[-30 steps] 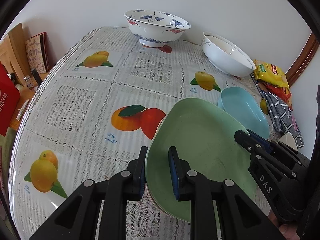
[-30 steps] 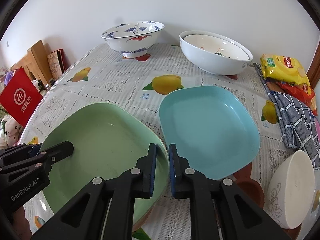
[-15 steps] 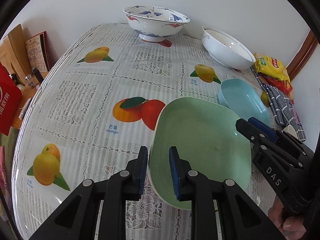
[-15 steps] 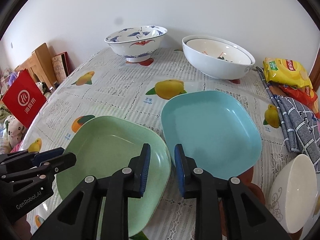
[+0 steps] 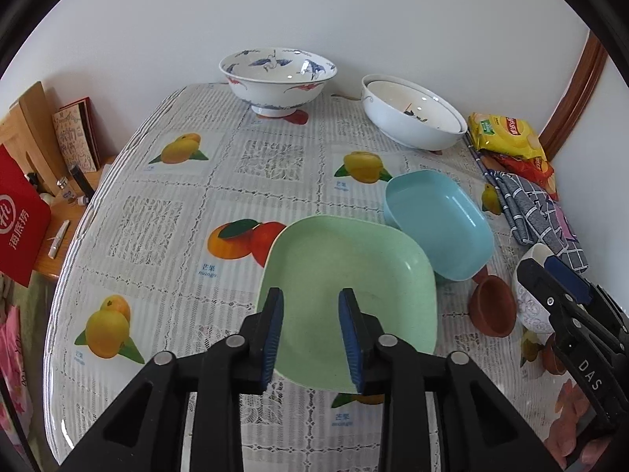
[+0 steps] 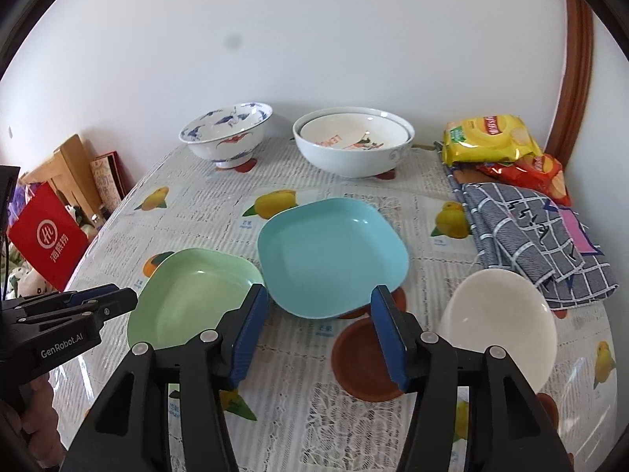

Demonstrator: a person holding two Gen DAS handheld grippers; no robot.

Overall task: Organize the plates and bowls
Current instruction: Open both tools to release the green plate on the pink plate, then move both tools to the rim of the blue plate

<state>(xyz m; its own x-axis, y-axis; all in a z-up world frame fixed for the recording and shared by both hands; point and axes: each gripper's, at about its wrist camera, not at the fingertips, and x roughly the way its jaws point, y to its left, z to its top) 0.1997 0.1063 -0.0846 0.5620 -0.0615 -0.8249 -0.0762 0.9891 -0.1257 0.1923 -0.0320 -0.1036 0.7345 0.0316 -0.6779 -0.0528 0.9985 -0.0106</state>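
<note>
The left claw [image 5: 310, 334] stands wide with nothing between its blue pads, hovering over the near edge of the green plate [image 5: 350, 295], which lies flat on the worktop [image 5: 157, 216]. The right claw [image 6: 314, 330] is spread wider still and also grips nothing; in its own view the blue plate [image 6: 332, 253] sits just past its tips at 12 o'clock, with the green plate [image 6: 192, 295] off at 10 o'clock.

From the left wrist view, the blue plate [image 5: 438, 222] lies at 1 o'clock of the green one, the two rims touching or very nearly so (the pictures do not settle which). A small brown dish [image 5: 493, 306] rests at 3 o'clock of the green plate, beside a white bowl [image 5: 530, 303] partly hidden by the right claw [image 5: 550, 275]. The right wrist view shows that brown dish [image 6: 363, 358] just under the right-hand pad and the white bowl [image 6: 499, 322] tilted at 3 o'clock.

Farther out, a crane-patterned bowl [image 5: 277, 76] stands upright at 12 o'clock near the wall, and a large white bowl [image 5: 412, 116] with a smaller one nested inside sits at 1 o'clock. A checked cloth [image 6: 530, 232] and yellow snack bag [image 6: 487, 137] line the right edge.
</note>
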